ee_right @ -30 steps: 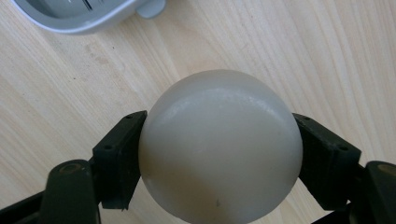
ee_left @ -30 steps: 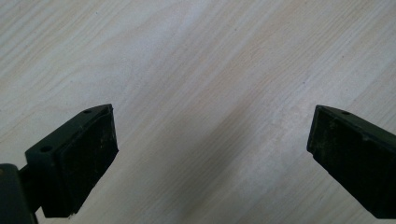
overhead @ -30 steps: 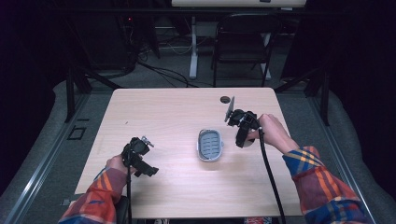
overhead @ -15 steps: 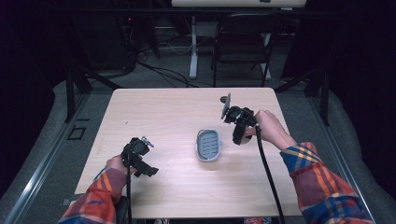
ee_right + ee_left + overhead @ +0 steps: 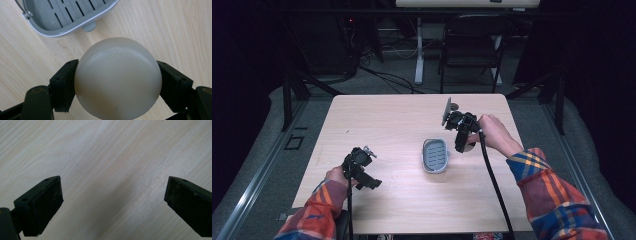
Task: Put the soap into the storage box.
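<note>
Right gripper (image 5: 117,82), closed on a rounded white soap bar (image 5: 117,77), one jaw against each side, held just right of the grey slotted soap dish (image 5: 435,155) at mid-table. Dish seen in the right gripper view as lying beyond the bar, its ribbed floor bare and a small tab on the near rim. Left gripper (image 5: 112,202) at the near left of the wooden table (image 5: 387,120), jaws spread wide, nothing between them, bare wood beneath.

Likely step in hand: seating the bar in the dish. For a clean result: carry the bar left until centred over the slotted floor, long side along the dish's length; lower until resting on the ribs before parting the jaws; part them only enough to free the bar, clear of the dish walls. Smooth and rounded, so probably prone to slipping or rolling if let go from a height. Light dish likely to skid if its rim is nudged; left gripper free to steady it.
</note>
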The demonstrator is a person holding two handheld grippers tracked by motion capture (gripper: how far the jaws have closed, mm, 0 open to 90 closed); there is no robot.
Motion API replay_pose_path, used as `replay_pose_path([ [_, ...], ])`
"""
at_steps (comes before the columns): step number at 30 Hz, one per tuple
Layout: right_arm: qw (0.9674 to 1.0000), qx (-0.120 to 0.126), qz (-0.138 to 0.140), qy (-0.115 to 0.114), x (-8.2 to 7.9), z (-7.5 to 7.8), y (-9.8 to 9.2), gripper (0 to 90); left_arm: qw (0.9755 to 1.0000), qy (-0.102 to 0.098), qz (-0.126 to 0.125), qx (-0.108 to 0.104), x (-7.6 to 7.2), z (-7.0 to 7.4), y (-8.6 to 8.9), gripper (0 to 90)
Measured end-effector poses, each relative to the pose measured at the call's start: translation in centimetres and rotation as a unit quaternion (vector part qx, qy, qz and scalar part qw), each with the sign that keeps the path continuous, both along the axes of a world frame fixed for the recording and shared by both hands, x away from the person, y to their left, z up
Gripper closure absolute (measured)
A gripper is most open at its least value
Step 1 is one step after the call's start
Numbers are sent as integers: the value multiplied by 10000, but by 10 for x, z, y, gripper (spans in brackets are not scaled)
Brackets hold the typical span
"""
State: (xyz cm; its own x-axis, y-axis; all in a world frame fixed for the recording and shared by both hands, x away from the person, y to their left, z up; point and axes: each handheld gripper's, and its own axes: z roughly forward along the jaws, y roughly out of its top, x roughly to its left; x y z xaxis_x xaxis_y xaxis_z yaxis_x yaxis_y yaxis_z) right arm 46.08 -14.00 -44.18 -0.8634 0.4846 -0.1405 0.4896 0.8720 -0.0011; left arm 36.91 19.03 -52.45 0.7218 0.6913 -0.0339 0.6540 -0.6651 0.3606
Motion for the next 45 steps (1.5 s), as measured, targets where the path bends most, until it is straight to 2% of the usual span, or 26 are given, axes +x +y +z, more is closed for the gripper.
replay_pose_path([
  [7,10000,-13,77,5,1,1,9,244,10000,-1,-6,5,0,0,0,18],
  [22,9994,57,328,64,5,-4,41,244,10000,33,-20,-11,1,-1,0,18],
  [30,9987,101,457,177,7,-16,59,243,10000,31,-12,-4,0,-1,0,18],
  [36,9979,293,504,273,9,-29,72,243,10000,25,-35,-4,0,0,1,20],
  [45,9973,325,541,371,11,-40,76,243,10000,61,-55,19,0,-1,1,21],
])
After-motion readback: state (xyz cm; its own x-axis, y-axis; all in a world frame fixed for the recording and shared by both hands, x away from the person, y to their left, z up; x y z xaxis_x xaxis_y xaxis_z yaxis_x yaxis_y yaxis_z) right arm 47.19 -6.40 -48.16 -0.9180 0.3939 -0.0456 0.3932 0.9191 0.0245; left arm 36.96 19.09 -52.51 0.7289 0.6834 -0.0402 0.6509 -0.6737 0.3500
